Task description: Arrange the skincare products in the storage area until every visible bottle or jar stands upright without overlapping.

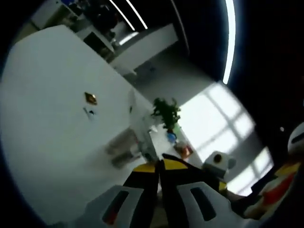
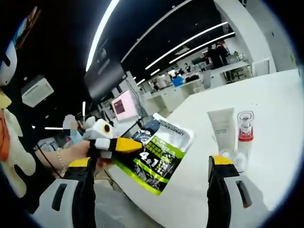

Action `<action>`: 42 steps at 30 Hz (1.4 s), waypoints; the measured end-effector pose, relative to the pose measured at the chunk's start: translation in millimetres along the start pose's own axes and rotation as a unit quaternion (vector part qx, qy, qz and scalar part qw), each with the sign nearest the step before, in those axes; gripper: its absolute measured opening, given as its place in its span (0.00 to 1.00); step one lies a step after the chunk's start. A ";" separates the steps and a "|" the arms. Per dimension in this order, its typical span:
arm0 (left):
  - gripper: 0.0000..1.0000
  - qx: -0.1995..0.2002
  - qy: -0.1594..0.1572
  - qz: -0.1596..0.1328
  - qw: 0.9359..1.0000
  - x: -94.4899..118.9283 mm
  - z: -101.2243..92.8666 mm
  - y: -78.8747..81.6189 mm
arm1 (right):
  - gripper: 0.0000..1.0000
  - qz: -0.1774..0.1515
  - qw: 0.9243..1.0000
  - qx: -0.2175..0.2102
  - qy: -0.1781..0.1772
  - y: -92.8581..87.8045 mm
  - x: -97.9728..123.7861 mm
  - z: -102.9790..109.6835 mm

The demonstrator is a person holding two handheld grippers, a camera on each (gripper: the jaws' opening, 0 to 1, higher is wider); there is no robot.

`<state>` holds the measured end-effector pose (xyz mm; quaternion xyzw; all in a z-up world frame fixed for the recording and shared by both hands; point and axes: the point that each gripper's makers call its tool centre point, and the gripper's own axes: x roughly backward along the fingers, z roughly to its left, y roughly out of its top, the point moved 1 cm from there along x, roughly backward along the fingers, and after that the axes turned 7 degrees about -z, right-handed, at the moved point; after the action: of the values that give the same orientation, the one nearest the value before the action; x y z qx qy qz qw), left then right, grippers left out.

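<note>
In the right gripper view, a long white surface (image 2: 275,109) runs from the lower middle to the upper right of the frame. Two skincare products stand upright on it at centre right, just beside each other and not overlapping: a pale squeeze tube (image 2: 222,129) resting on its cap, and a clear pump bottle (image 2: 244,137) with a red band. They look already arranged as the task wants.

At centre left, the left claw (image 2: 124,145) comes in from the left with its yellow tips pressed together on the edge of a green, white and black pouch (image 2: 159,154). The pouch hangs tilted over the near edge of the surface, apparently lifted there so it can be set down or stood up next.

The right claw (image 2: 154,178) rises from the bottom of the frame with its jaws wide apart, holding nothing and touching nothing.

In the left gripper view, the left claw (image 1: 159,166) shows its jaws close together at lower centre; the pouch cannot be made out there. Beyond it lie the white surface (image 1: 52,95) and a small plant (image 1: 166,111) near centre.
</note>
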<state>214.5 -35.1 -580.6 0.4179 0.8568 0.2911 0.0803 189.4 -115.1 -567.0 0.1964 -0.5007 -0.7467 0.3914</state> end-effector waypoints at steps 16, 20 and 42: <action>0.04 -0.008 0.043 0.026 0.999 -13.1 44.0 -13.9 | 1.00 0.032 0.999 -0.007 -0.039 -25.7 8.2 -25.4; 0.04 -0.018 0.059 0.038 0.997 -19.5 55.2 -22.3 | 1.00 0.034 0.998 -0.015 -0.052 -31.2 12.2 -32.5; 0.04 -0.046 0.141 0.071 0.986 -47.0 113.7 -57.5 | 1.00 0.060 0.993 -0.037 -0.093 -64.2 39.7 -56.1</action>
<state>249.2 -49.5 -711.1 0.4286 0.8132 0.3914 -0.0435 178.5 -167.1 -644.6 0.0814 -0.5182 -0.7546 0.3942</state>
